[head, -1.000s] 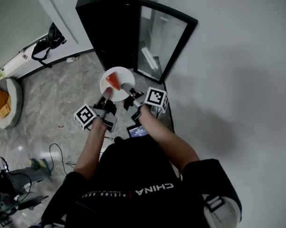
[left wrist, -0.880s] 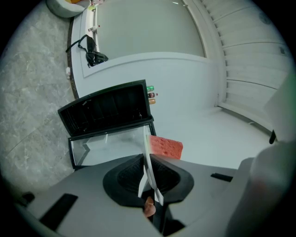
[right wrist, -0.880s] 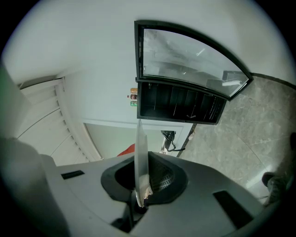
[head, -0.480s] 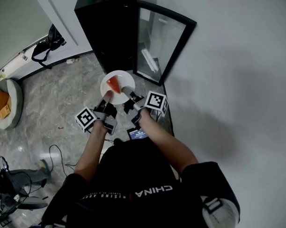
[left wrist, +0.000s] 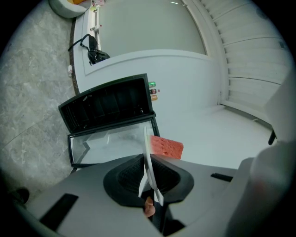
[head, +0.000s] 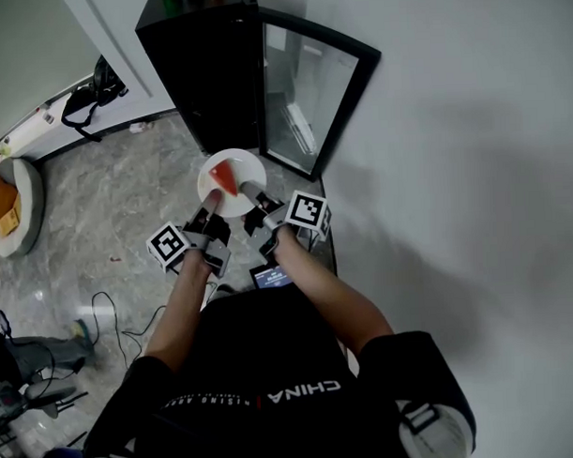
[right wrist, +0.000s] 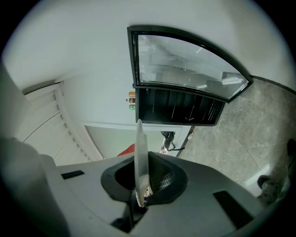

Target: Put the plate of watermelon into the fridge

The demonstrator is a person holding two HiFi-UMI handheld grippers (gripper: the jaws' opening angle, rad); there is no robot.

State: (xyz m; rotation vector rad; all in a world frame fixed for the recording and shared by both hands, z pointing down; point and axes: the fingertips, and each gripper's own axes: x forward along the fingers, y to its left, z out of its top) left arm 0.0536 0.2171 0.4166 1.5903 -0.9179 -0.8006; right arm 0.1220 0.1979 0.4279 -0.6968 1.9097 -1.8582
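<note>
A white plate with a red watermelon wedge hangs just before the open black fridge, its near rim pinched tight by left gripper and right gripper (one each side). Keeping both level should stop the wedge sliding.

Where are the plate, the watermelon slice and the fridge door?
plate [head: 252, 171], head view, bare right side
watermelon slice [head: 226, 177], head view, red flesh
fridge door [head: 305, 96], head view, glass pane
</note>
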